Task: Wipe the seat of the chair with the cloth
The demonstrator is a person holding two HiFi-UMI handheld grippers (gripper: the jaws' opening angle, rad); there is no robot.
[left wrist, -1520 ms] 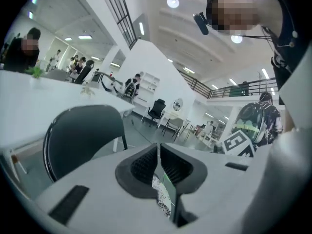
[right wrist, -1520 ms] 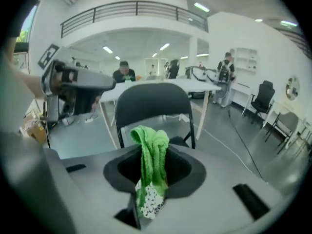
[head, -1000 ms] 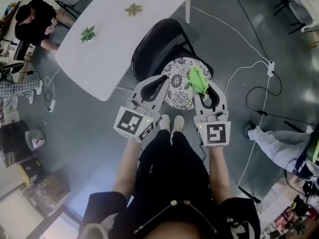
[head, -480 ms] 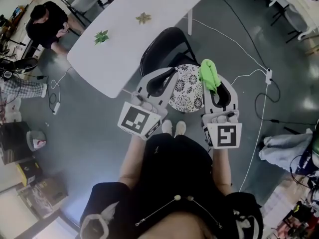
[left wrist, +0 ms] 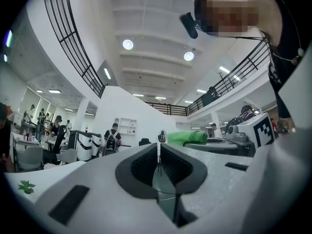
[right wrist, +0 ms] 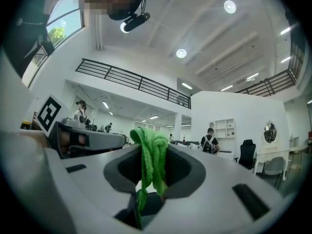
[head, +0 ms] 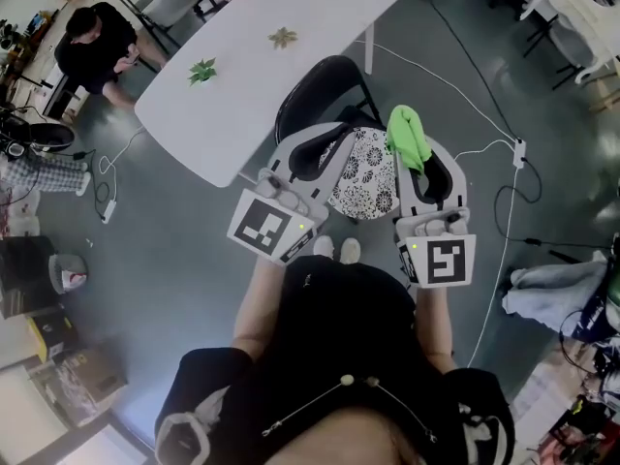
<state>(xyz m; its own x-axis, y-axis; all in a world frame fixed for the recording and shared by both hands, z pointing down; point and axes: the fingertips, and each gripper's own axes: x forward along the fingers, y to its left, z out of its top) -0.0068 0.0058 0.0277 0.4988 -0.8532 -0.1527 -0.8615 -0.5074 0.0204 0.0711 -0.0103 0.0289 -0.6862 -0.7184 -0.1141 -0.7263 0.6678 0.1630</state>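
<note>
The chair has a black back [head: 318,90] and a round black-and-white patterned seat [head: 372,178], partly hidden behind my two grippers. A green cloth [head: 407,136] sticks up from my right gripper [head: 417,151], which is shut on it and held above the seat's right edge. In the right gripper view the cloth [right wrist: 152,162] hangs bunched between the jaws of that gripper [right wrist: 153,152]. My left gripper [head: 339,139] hovers over the seat's left side, shut with nothing in it. In the left gripper view its jaws [left wrist: 159,147] meet, and the cloth [left wrist: 187,138] shows off to the right.
A white table [head: 291,8] stands behind the chair with two small green plants [head: 202,70] on it. White and black cables [head: 480,124] and a power strip [head: 520,150] lie on the grey floor at the right. A person [head: 95,46] sits at the far left.
Both grippers have risen towards the head camera. The cloth, still in the right gripper, has moved from over the seat to its right edge. The left gripper stays shut.
</note>
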